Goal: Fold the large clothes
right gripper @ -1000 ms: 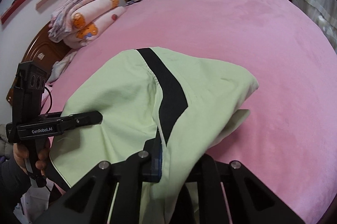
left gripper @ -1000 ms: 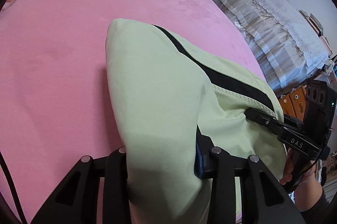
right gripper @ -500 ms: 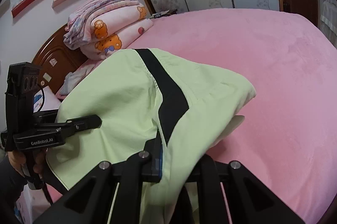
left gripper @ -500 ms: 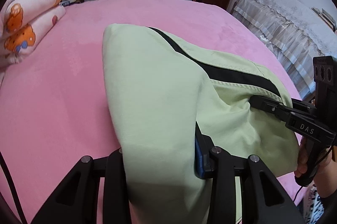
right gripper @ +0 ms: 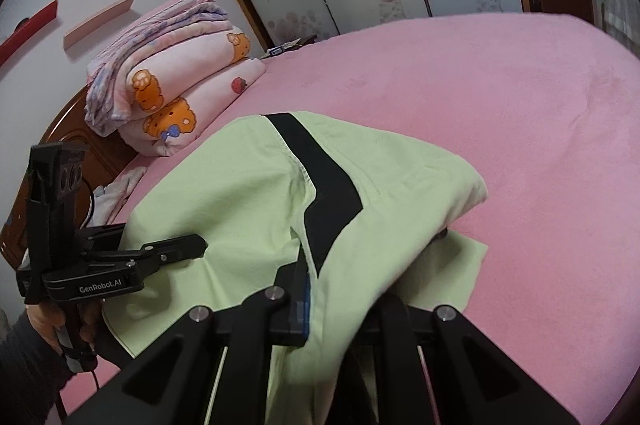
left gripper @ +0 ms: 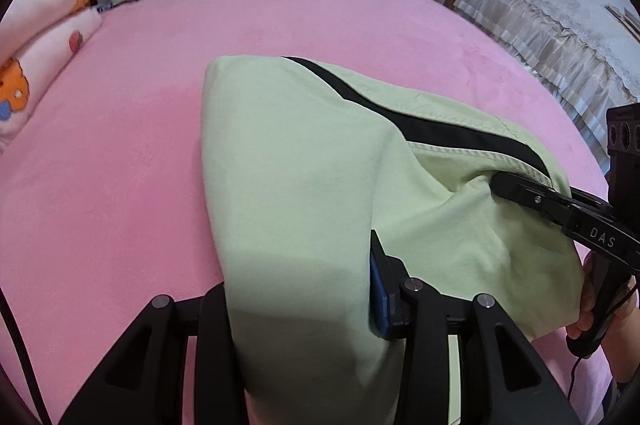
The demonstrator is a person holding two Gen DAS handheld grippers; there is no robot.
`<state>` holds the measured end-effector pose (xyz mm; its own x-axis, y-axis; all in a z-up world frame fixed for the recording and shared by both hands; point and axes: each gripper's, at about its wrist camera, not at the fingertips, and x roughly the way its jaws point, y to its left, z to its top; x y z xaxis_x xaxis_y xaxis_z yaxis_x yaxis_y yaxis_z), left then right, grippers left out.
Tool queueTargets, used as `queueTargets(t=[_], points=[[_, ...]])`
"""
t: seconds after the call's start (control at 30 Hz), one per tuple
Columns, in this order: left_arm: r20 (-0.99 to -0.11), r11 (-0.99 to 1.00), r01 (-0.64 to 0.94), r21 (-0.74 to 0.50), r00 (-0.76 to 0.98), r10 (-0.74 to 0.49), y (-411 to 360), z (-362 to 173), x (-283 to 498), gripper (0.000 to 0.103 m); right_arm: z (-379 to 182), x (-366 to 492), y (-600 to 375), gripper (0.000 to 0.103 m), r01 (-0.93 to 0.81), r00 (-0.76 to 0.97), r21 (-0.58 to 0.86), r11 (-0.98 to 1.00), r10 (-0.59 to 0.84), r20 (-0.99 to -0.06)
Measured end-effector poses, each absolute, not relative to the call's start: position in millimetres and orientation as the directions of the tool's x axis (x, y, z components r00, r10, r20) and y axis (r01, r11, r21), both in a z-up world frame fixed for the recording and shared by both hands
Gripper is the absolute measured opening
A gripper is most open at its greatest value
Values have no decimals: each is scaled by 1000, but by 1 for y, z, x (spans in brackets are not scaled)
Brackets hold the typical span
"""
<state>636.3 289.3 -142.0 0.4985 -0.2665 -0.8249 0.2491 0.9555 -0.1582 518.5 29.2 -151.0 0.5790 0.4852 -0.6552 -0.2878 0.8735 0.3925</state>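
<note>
Garment (left gripper: 304, 161): pale green, 1 black stripe (left gripper: 440, 129), bunched and draped over both sets of tongs above the pink bed (left gripper: 120, 145). Left tongs (left gripper: 298, 289) sit at 6 o'clock in the left wrist view; cloth fills the gap between the fingers and hides the left pad, blue right pad (left gripper: 378, 289) lies against the fabric. Jaws have just been opening a bit with the cloth between them, and it looks pinched. Right tongs (right gripper: 332, 289) at 6 o'clock in the right wrist view, pressed nearly together on a fold of the same garment; stripe runs from 12 o'clock down to the blue pad (right gripper: 305, 297). Loose green flap (right gripper: 460, 269) lies on the bed at 3 o'clock of those tongs. Each tool shows in the other camera: right one enters the left view at 3 o'clock, tip buried in a fabric crease, hand (left gripper: 596, 309) on its grip; left one enters the right view at 9 o'clock, tip on the cloth edge, hand (right gripper: 48, 321) with a dark sleeve below. Folded cartoon-print blankets (right gripper: 176, 81) stacked at 10 o'clock by a wooden headboard (right gripper: 60, 145). Lace-covered furniture (left gripper: 560, 37) at 2 o'clock in the left view.
</note>
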Motion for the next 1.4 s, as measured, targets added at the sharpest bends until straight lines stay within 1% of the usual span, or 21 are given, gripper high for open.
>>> queueTargets(t=[0.07, 0.13, 0.23, 0.37, 0.47, 0.5, 0.53, 0.57, 0.6, 0.63, 0.67, 0.73, 0.83, 0.97, 1.17, 1.2, 1.23, 1.27, 1.3, 1.33, 1.4], points=[[-844, 965, 215, -149, 481, -237, 295, -169, 647, 51, -173, 530, 31, 10, -272, 547, 396, 877, 479, -687], [-839, 968, 187, -167, 488, -239, 303, -183, 650, 62, -189, 535, 27, 19, -244, 525, 387, 889, 456, -718], [-823, 964, 171, -202, 504, -262, 311, -185, 648, 65, -194, 534, 17, 19, -255, 492, 437, 862, 505, -709], [-843, 968, 154, -198, 477, -248, 313, -183, 654, 65, -187, 546, 11, 19, -252, 345, 527, 812, 584, -735], [-857, 972, 135, -191, 460, -232, 308, -178, 649, 69, -171, 545, 11, 21, -269, 309, 466, 843, 534, -787], [-862, 975, 123, -187, 454, -223, 306, -177, 648, 74, -167, 542, 8, 26, -270, 312, 442, 856, 511, -801], [-868, 977, 111, -180, 450, -211, 305, -177, 649, 81, -162, 539, 6, 37, -266, 316, 424, 866, 494, -810], [-872, 979, 103, -177, 445, -205, 307, -177, 648, 83, -158, 535, 4, 46, -258, 323, 411, 874, 479, -816], [-873, 978, 107, -182, 440, -210, 308, -177, 646, 84, -156, 531, 1, 63, -254, 324, 408, 877, 474, -819], [-873, 975, 110, -193, 435, -222, 309, -177, 644, 84, -155, 526, -2, 72, -248, 321, 405, 880, 469, -823], [-871, 970, 110, -215, 427, -241, 312, -177, 641, 85, -157, 520, -4, 72, -245, 310, 412, 878, 474, -825], [-873, 962, 110, -251, 404, -274, 319, -181, 636, 87, -166, 515, -5, 72, -227, 273, 429, 875, 480, -834], [-876, 953, 117, -281, 375, -304, 325, -187, 620, 88, -188, 515, -9, 72, -159, 228, 471, 868, 497, -837], [-857, 931, 92, -355, 367, -363, 332, -196, 603, 88, -213, 534, -20, 72, -24, 240, 610, 792, 597, -766], [-833, 912, 90, -400, 381, -402, 332, -210, 593, 89, -232, 570, -20, 72, 45, 296, 684, 728, 644, -705], [-830, 912, 94, -400, 386, -404, 332, -211, 591, 90, -229, 572, -18, 64, 32, 320, 675, 737, 632, -705], [-826, 910, 99, -402, 390, -407, 332, -213, 591, 90, -219, 575, -12, 54, -16, 337, 644, 765, 611, -717], [-824, 909, 102, -403, 392, -409, 331, -214, 589, 90, -205, 576, -3, 32, -83, 360, 595, 799, 581, -730], [-822, 910, 104, -402, 396, -409, 329, -214, 584, 90, -196, 576, 1, 22, -121, 376, 567, 815, 567, -733], [-818, 909, 105, -403, 404, -409, 326, -217, 583, 90, -181, 576, 11, 17, -184, 407, 517, 836, 544, -734], [-809, 908, 106, -406, 420, -411, 324, -218, 584, 91, -160, 575, 24, 15, -275, 458, 421, 864, 503, -733]])
